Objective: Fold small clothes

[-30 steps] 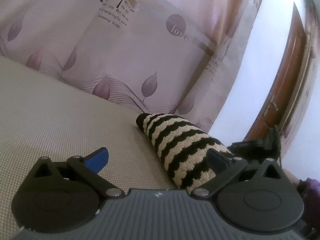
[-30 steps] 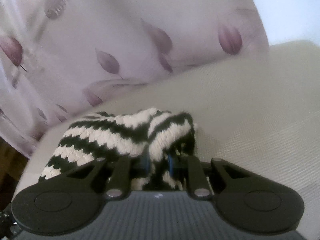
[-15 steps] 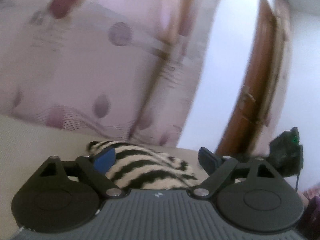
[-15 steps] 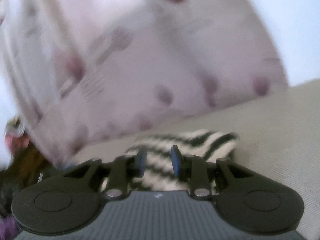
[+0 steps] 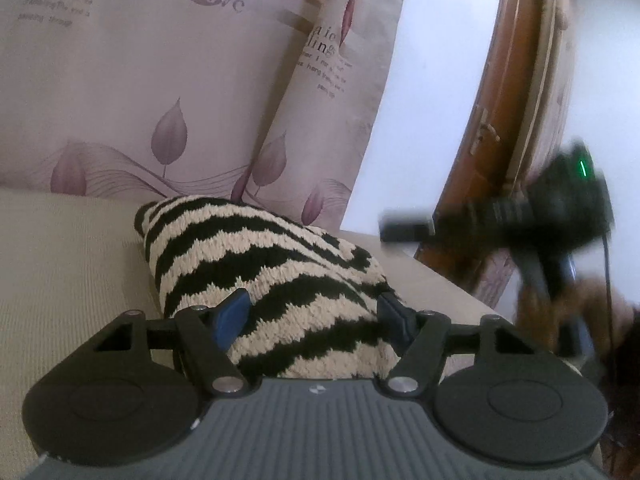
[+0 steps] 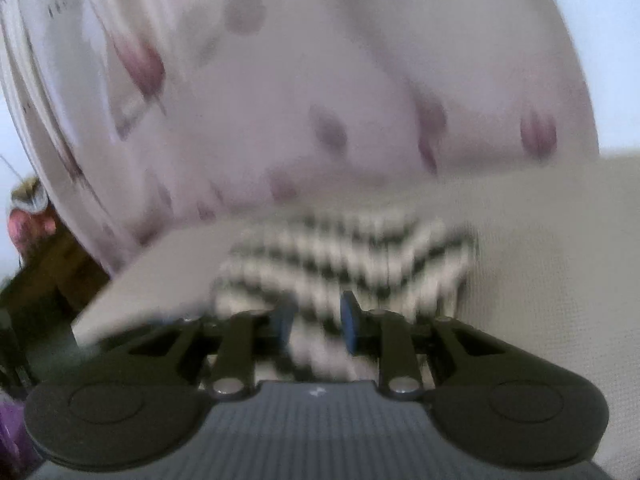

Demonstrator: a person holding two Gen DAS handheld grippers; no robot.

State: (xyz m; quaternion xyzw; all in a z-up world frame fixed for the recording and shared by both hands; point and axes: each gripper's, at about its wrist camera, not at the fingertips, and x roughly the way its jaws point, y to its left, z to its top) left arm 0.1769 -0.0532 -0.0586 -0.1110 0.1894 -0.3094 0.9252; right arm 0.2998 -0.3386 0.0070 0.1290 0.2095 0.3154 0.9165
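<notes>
A striped knit garment point(image 5: 256, 272) lay bunched, seemingly folded over, on the beige couch seat point(image 5: 72, 264); the left gripper point(image 5: 312, 316) straddled it, jaws wide, the right gripper point(image 6: 314, 322) narrowly parted. Flattening likely remained.

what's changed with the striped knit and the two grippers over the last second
The right gripper, shut on a bunched fold of the striped knit a second ago, has let go and backed off; its fingers now stand apart. The knit has gone from a raised fold to lying flatter on the beige cushion. The left gripper has shifted over the knit, its fingers now straddling it. It stayed open, and the knit stayed on the cushion.
</notes>
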